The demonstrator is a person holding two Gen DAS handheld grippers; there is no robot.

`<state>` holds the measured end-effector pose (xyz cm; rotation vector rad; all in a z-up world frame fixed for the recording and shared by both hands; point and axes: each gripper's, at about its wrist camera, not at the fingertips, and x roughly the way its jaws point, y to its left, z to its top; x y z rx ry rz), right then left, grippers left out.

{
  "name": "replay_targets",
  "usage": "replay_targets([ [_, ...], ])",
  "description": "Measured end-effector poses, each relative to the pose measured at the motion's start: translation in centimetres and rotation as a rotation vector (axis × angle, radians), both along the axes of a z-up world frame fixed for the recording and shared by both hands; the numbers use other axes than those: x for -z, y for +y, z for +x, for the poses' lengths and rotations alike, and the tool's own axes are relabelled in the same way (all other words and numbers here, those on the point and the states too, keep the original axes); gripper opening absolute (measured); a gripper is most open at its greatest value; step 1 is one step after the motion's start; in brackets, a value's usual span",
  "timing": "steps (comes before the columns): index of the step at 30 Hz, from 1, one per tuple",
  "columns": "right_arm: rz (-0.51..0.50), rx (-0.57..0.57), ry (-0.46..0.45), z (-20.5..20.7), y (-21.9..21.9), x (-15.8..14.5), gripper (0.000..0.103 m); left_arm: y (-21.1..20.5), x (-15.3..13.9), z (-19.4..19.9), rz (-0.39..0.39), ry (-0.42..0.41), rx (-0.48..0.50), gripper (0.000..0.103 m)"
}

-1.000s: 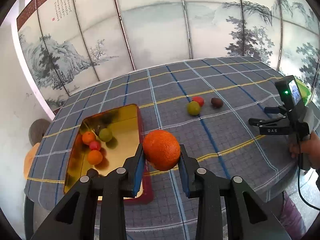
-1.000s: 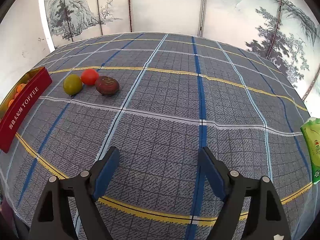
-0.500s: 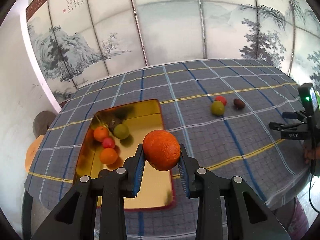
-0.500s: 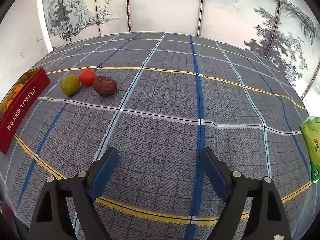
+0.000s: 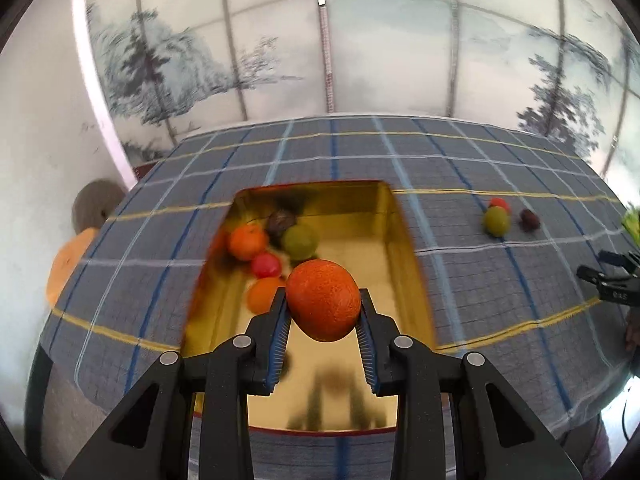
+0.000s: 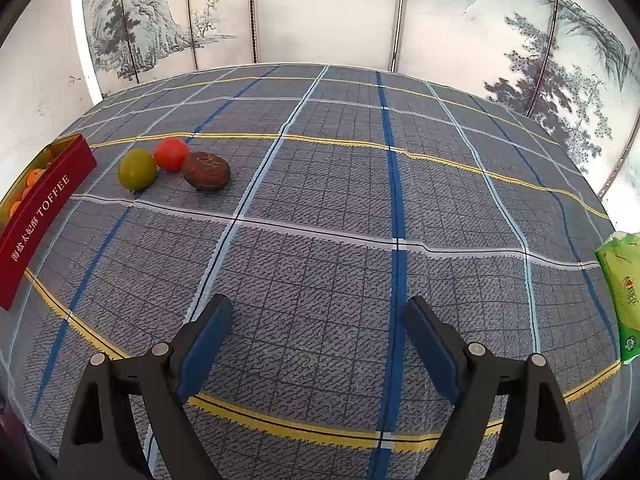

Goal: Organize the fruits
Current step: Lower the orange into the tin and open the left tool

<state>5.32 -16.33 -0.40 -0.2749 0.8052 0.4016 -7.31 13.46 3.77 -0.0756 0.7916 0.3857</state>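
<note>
My left gripper (image 5: 323, 316) is shut on a large orange (image 5: 323, 300) and holds it above the gold-lined red tin (image 5: 404, 232). In the tin lie several small fruits: oranges (image 5: 247, 242), a red one (image 5: 266, 265), a green one (image 5: 299, 242) and a dark one (image 5: 281, 220). On the cloth to the right lie a green fruit (image 6: 137, 169), a red fruit (image 6: 171, 153) and a brown fruit (image 6: 206, 170). My right gripper (image 6: 318, 332) is open and empty above the cloth, well right of them.
The red tin's side, marked TOFFEE (image 6: 44, 212), is at the left edge of the right wrist view. A green tissue pack (image 6: 620, 292) lies at the table's right edge. A painted folding screen (image 6: 320, 12) stands behind the table.
My left gripper has carried the orange leftwards, from over the cloth to over the tin. My right gripper has hardly moved and stays open.
</note>
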Motion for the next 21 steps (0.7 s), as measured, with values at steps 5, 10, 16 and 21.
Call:
replay_targets([
  [5,-0.004,0.002,-0.003,-0.1,0.0,0.0,0.086,2.3,1.0,-0.5,-0.025,0.018,-0.038,0.033],
  [10,-0.003,0.002,-0.002,-0.1,0.0,0.0,0.086,2.8,1.3,-0.5,-0.045,0.015,-0.039,0.033],
  [16,-0.003,0.002,-0.002,-0.1,0.0,0.0,0.086,1.9,1.6,0.8,-0.012,0.025,-0.002,0.033],
  [21,-0.003,0.002,-0.002,-0.1,0.0,0.0,0.087,2.0,1.8,2.0,-0.01,0.031,0.007,0.034],
])
